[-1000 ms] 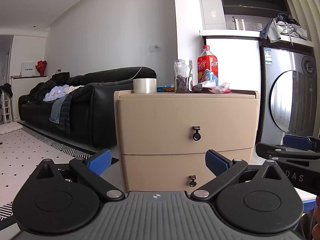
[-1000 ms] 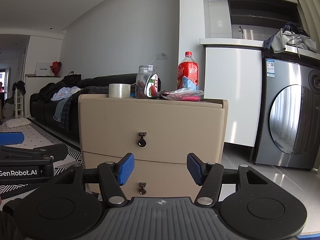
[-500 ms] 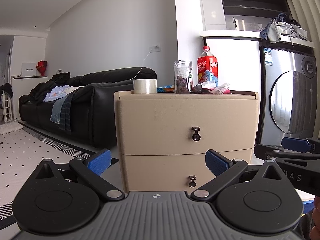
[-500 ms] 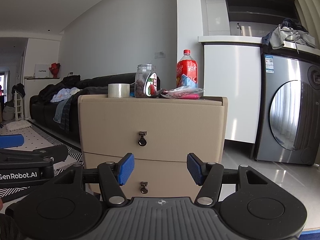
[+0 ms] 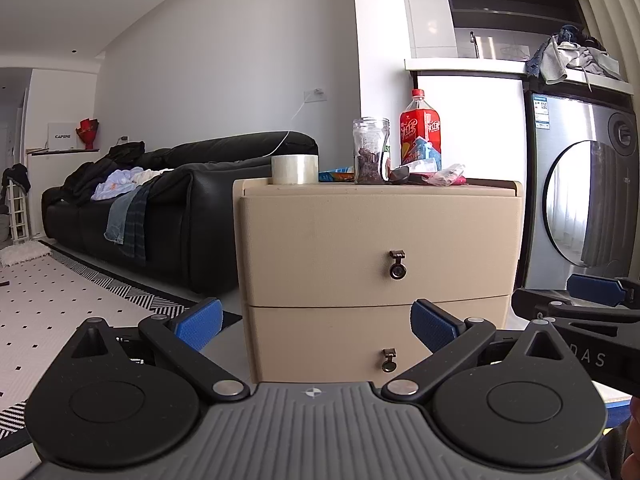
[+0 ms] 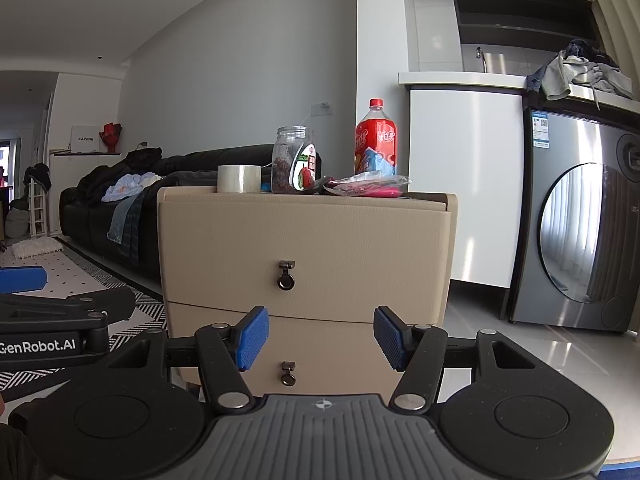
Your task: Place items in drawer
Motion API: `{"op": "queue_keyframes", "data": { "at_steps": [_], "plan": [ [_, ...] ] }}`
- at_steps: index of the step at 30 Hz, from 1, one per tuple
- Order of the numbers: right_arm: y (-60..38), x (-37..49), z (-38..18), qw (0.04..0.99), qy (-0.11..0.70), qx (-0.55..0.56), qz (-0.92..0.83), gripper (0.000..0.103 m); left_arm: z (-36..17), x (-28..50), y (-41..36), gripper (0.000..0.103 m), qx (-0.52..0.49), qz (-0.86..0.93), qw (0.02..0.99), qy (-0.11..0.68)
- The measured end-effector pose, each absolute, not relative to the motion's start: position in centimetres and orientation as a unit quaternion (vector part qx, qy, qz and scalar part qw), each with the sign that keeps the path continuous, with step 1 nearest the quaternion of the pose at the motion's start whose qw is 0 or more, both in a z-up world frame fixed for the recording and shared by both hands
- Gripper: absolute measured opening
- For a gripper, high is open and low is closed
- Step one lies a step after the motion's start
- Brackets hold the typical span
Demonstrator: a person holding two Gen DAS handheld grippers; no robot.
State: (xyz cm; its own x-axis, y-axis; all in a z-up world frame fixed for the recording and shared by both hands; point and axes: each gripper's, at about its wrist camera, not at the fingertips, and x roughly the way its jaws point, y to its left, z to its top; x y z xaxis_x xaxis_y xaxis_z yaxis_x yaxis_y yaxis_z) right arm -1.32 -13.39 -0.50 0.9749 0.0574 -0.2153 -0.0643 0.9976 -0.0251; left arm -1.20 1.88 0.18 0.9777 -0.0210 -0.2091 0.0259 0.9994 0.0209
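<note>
Room: white tiled floor, black sofa, washing machine | Beige cabinet: both drawers shut, fronts facing cameras | Top: tape roll, jar, upright bottle | Left gripper, right gripper: fingers apart, empty.

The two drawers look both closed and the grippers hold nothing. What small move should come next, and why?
Probably bring the right gripper forward and up to the ring pull of the upper drawer. Both drawers are shut, both grippers are open and empty, and the tape roll, jar and bottle sit on top.
</note>
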Motion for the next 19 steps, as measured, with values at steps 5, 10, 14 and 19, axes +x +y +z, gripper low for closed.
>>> {"op": "queue_keyframes", "data": {
  "at_steps": [5,10,14,19],
  "plan": [
    [-13.31,-1.24,-0.52,0.993,0.109,-0.016,0.031,0.062,0.07,-1.20,1.90,0.103,0.011,-0.012,0.994,0.106],
    [-13.26,-1.20,-0.54,0.993,0.110,-0.016,0.032,0.062,0.04,-1.17,1.91,0.103,0.012,-0.013,0.994,0.107],
    [-13.25,-1.28,-0.58,0.993,0.112,-0.017,0.032,0.062,0.00,-1.20,1.94,0.103,0.011,-0.014,0.994,0.107],
    [-13.20,-1.31,-0.59,0.993,0.113,-0.017,0.032,0.062,-0.06,-1.26,1.88,0.103,0.014,-0.017,0.994,0.107]
  ]
}}
